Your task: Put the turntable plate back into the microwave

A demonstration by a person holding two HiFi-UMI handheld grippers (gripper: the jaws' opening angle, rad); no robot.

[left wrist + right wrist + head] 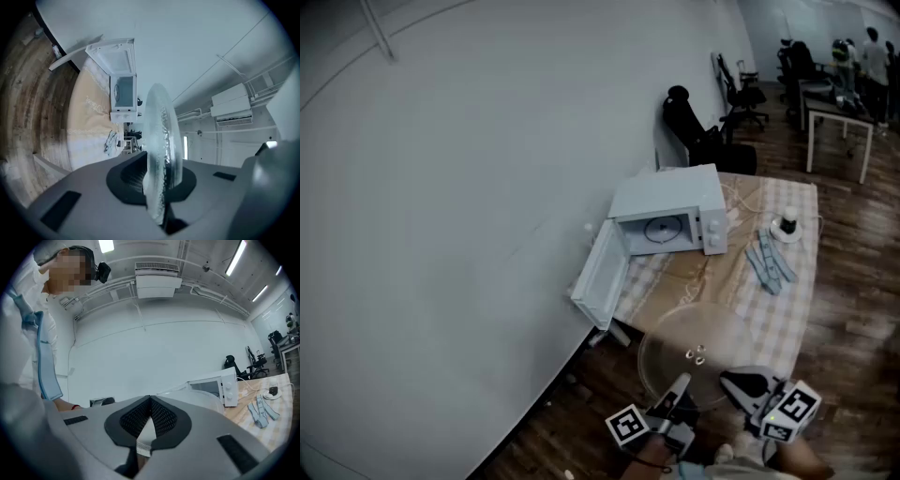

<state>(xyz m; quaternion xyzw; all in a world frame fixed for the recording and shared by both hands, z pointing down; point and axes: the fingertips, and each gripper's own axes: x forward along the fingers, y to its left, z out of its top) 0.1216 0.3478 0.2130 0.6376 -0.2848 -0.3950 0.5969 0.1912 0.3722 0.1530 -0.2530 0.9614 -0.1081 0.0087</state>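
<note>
The clear glass turntable plate (694, 352) hangs level over the table's near end, below the microwave (670, 211). My left gripper (680, 384) is shut on its near rim. In the left gripper view the plate (161, 154) stands edge-on between the pads of the left gripper (159, 183), with the microwave (123, 91) beyond it. The microwave's door (600, 272) is swung wide open, and a roller ring lies inside. My right gripper (736, 380) sits at the plate's right near edge, apart from it. In its own view the right gripper (150, 401) is shut with nothing in it, and the plate (201, 397) shows past the jaws.
The table (787, 309) has a checked cloth. On it lie a blue-grey rag (769, 262) and a small dark object on a white saucer (786, 225). A white wall runs along the left. Office chairs (703, 131) and a desk (839, 112) stand behind.
</note>
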